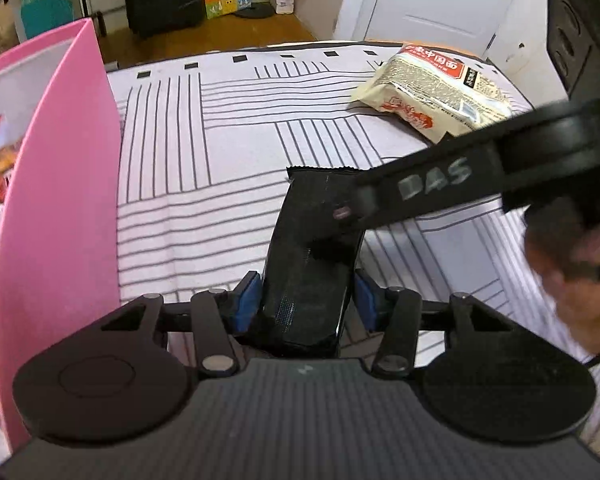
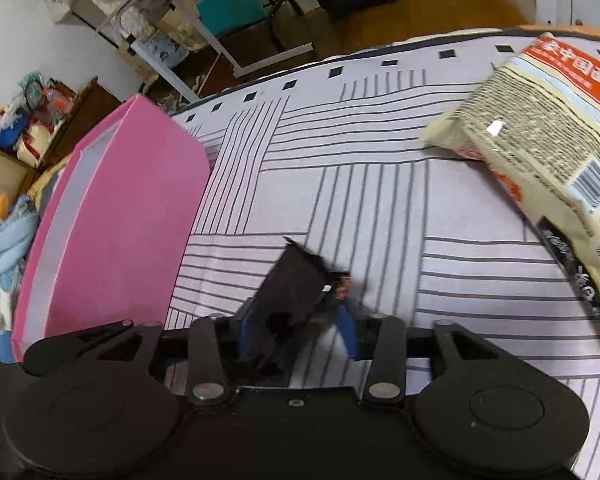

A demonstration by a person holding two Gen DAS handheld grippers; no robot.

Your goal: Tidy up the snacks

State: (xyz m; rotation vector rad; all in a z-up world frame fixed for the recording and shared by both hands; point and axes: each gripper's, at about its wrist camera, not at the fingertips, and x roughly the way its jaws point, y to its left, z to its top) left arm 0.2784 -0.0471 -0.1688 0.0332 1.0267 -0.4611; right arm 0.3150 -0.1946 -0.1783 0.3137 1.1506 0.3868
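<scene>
Two views look down along hand-held grippers at a table covered by a white cloth (image 1: 228, 128) printed with thin dark lines and small black squares. In the left wrist view, the left gripper (image 1: 306, 300) has a long black packet (image 1: 312, 248) standing up between its blue pads (image 1: 246, 300), tilted slightly away from the camera, with its crimped top edge farthest off. The pads sit right at the packet's two sides and look to be pinching it near its lower end. The right gripper (image 1: 440, 184) reaches in from the right across the packet's upper part, one black finger marked with pale letters lying over it, and a blurred hand (image 1: 572, 280) shows behind it at the right edge. In the right wrist view, the right gripper (image 2: 298, 332) has its jaws spread; the black packet (image 2: 296, 284) leans against its left blue pad, while the right pad stands apart with bare cloth showing between. Whether the left pad truly touches the packet is hard to tell through blur. A pink box (image 1: 60, 184), tall-walled and open at the top, stands at the left of the table, just beside the grippers; bright snack wrappers show blurred inside it in the left view. A cream noodle packet (image 1: 432, 88) with a red label lies flat on the cloth at the far right, well apart from the black packet. Beyond the table lie a wooden floor, a white door (image 1: 432, 0) and cluttered shelves (image 2: 140, 8).
</scene>
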